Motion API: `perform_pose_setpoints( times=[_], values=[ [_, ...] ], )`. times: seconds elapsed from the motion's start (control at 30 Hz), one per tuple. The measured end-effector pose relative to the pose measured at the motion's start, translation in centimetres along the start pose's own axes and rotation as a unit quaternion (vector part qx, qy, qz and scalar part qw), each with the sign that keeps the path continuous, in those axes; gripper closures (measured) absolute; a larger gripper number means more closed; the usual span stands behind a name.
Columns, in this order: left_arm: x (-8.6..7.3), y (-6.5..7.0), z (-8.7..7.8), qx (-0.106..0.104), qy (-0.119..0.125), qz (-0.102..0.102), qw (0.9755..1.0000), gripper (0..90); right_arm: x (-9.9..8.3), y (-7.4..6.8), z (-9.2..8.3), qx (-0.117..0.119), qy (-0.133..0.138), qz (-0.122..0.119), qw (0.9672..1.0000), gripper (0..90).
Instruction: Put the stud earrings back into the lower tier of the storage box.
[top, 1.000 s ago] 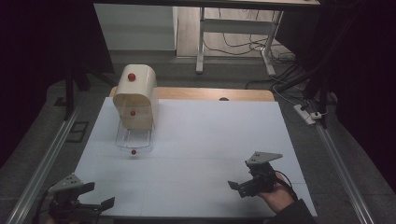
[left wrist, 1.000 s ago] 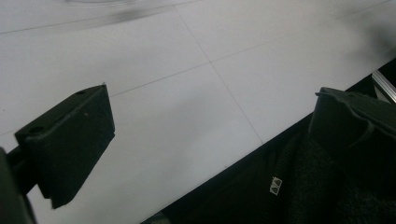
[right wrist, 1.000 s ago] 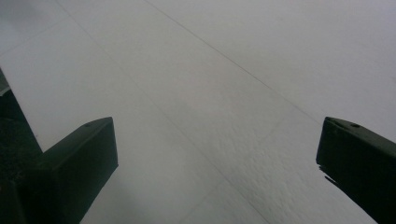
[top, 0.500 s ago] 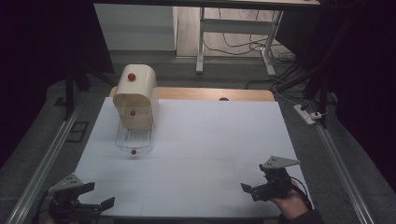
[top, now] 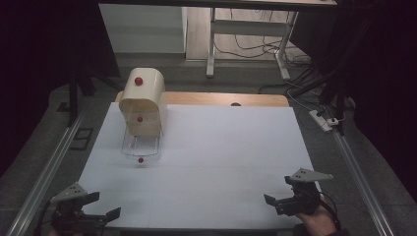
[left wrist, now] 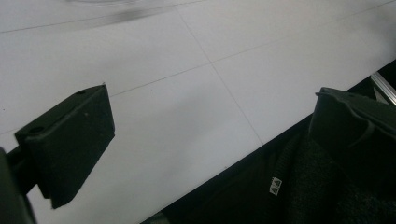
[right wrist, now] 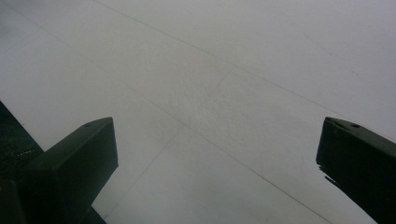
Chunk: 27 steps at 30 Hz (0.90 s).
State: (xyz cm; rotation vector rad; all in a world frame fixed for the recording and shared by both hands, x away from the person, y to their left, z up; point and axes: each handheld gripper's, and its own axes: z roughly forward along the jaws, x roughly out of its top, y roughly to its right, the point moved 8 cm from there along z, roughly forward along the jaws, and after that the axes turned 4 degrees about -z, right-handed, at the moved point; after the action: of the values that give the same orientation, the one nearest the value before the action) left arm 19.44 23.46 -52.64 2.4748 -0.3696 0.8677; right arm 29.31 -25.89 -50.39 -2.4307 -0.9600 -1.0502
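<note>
A cream, round-topped box (top: 142, 101) stands at the table's far left, with one red knob on its top and another on its front. A clear tray (top: 141, 146) with a red knob (top: 141, 160) lies right in front of it. My left gripper (top: 102, 206) rests at the near left corner, open, with nothing between its jaws. In the left gripper view, the left gripper (left wrist: 210, 135) hangs over the table's front edge. My right gripper (top: 280, 194) is at the near right corner, held by a hand. Its jaws are wide apart over bare white table in the right gripper view, right gripper (right wrist: 217, 154).
The white table top (top: 221, 147) spreads between both grippers and the box. A wooden board (top: 221, 99) runs along its far edge. Metal rails (top: 46, 167) line both sides. A power strip (top: 322, 120) and cables lie on the floor at the right.
My right gripper has drawn back and to the right, toward the near right corner. The left gripper, the box and the tray have not moved.
</note>
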Motion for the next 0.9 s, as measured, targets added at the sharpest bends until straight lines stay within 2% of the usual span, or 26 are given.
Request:
perform_pose_setpoints(
  times=[0.57, 0.9],
  values=[
    [0.0, 0.0, 0.0, -0.001, 0.001, 0.001, 1.0000, 0.8, -1.3, 0.9, -1.8, -0.018, -0.005, 0.029, 0.9994, 0.0],
    [-0.2, -0.1, -0.1, -0.002, -0.004, -0.008, 1.0000, 0.8, -2.2, 0.7, -2.8, -0.021, -0.013, 0.038, 0.9990, 0.0]
  ],
)
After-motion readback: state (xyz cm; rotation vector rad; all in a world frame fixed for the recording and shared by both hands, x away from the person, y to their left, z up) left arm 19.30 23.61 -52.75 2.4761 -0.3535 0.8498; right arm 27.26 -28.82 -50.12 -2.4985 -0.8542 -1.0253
